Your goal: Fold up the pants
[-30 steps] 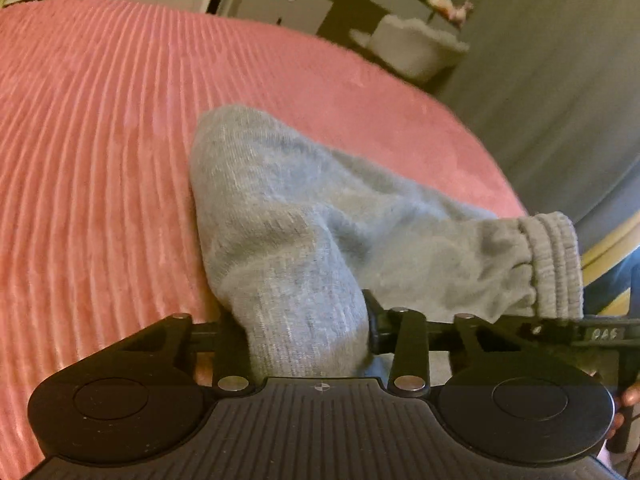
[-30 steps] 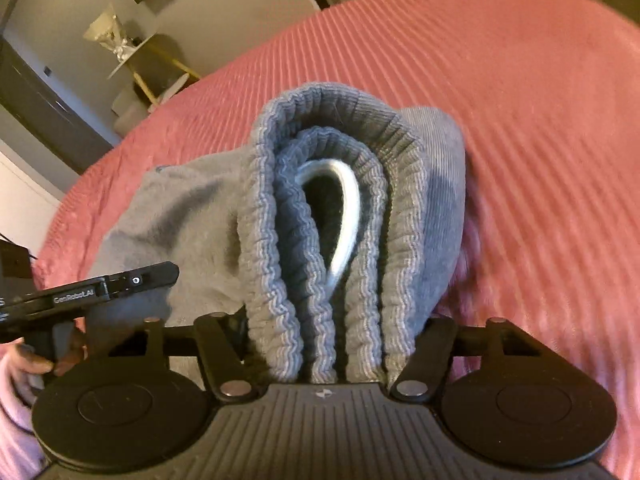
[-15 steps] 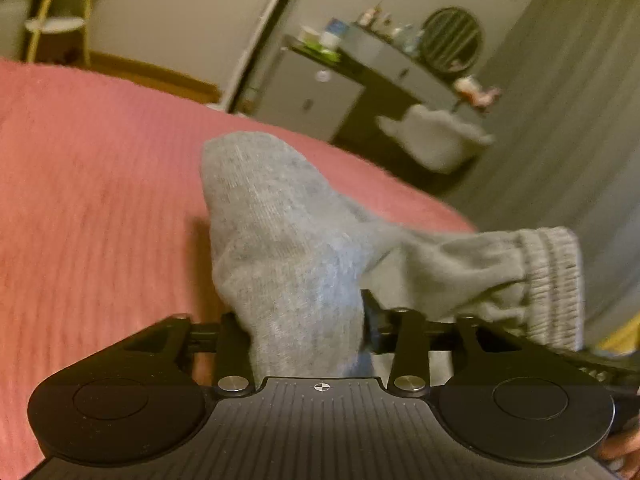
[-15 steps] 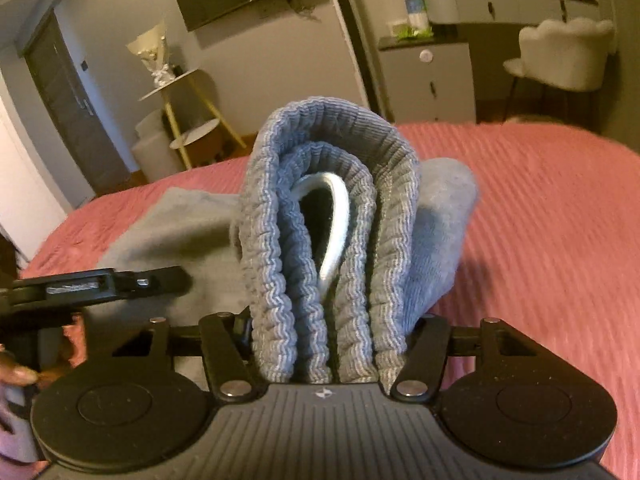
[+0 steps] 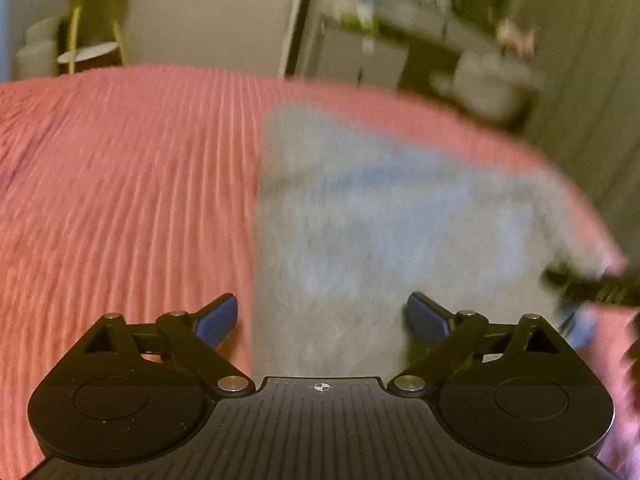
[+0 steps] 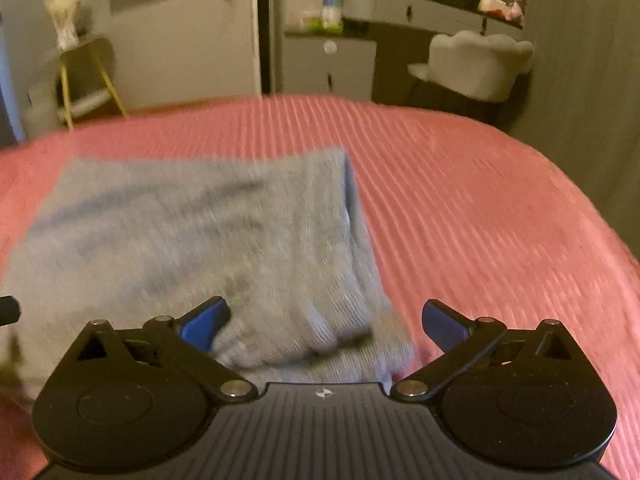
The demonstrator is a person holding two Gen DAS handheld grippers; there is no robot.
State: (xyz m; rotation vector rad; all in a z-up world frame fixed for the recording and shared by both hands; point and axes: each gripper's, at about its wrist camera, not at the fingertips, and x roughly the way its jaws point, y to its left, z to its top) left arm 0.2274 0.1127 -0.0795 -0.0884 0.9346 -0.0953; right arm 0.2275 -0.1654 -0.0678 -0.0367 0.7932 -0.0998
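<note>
Where the left wrist view looks down, the grey pants lie folded flat on the pink ribbed bedspread, long axis slanting from near centre toward the far right; the left gripper has just spread wide, nothing pressed between its blue pads. Seen from the right wrist, the pants stretch leftward, folded edge pointing away toward a dresser and pale chair, right gripper likewise just opened wide, empty

grey knit pants on a pink ribbed bedspread; blue-padded black fingers
</note>
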